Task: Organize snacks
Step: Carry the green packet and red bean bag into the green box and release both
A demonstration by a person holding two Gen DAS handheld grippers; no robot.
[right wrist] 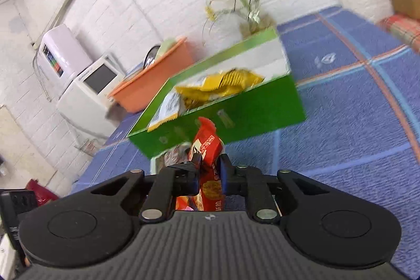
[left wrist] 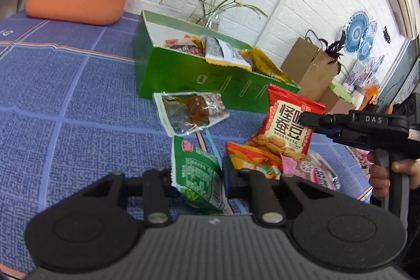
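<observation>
Fingers on the left gripper (left wrist: 197,181) are pinching the green snack packet (left wrist: 198,175) tight, down low by the blue checked tablecloth (left wrist: 65,96). Over on the other side, the right gripper (right wrist: 208,169) is clamping the red snack bag (right wrist: 207,148) by its edge, and in the left wrist view that bag is hanging up in the air just in front of the green box (left wrist: 183,78).

So both hands are sitting at the pick-up stage, each with one snack, and the box is already holding a few packets, including a yellow one (right wrist: 231,80).

Still waiting loose on the cloth: a clear pack with something brown inside (left wrist: 191,112), an orange packet (left wrist: 252,156) and a pink one (left wrist: 315,169).

Next move, I'm guessing, is carrying the red bag over the box's near wall and letting go inside. It's floppy, so it needs lifting clear of the rim first.
</observation>
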